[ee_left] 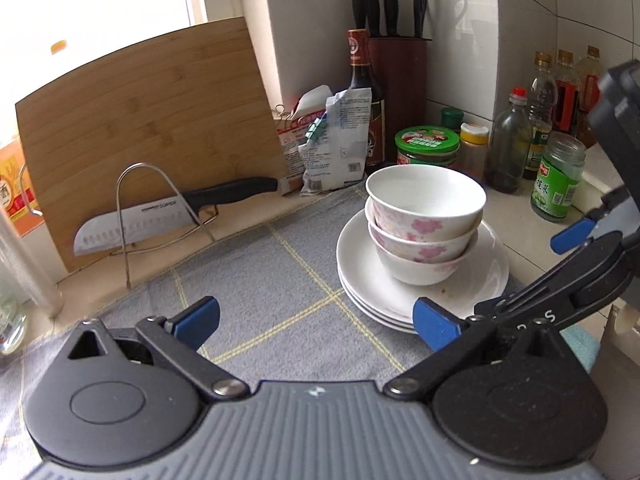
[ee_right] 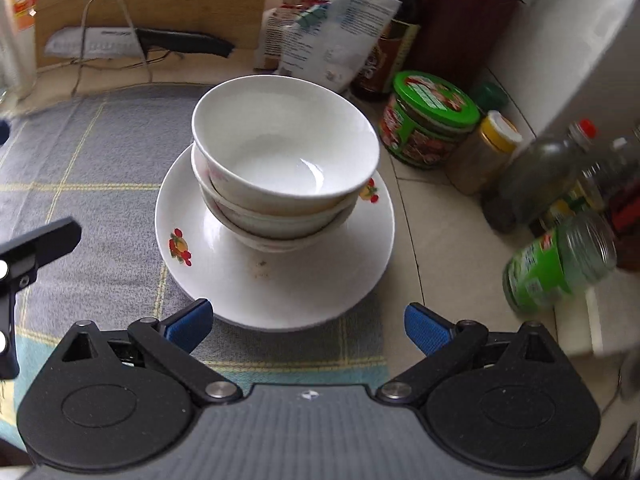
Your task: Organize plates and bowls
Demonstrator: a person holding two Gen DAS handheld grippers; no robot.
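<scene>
With both grippers empty, the left gripper (ee_left: 316, 320) gaped over the cloth (ee_left: 256, 272); bowls (ee_left: 424, 220) sat nested on stacked plates (ee_left: 360, 256); the right gripper (ee_right: 308, 324), also wide, probably should leave the stack undisturbed.

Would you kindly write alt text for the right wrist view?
Three nested white bowls sit on a stack of white plates on a grey checked cloth, just ahead of the open, empty right gripper. Jars and bottles stand to the right; a knife rests behind.
</scene>
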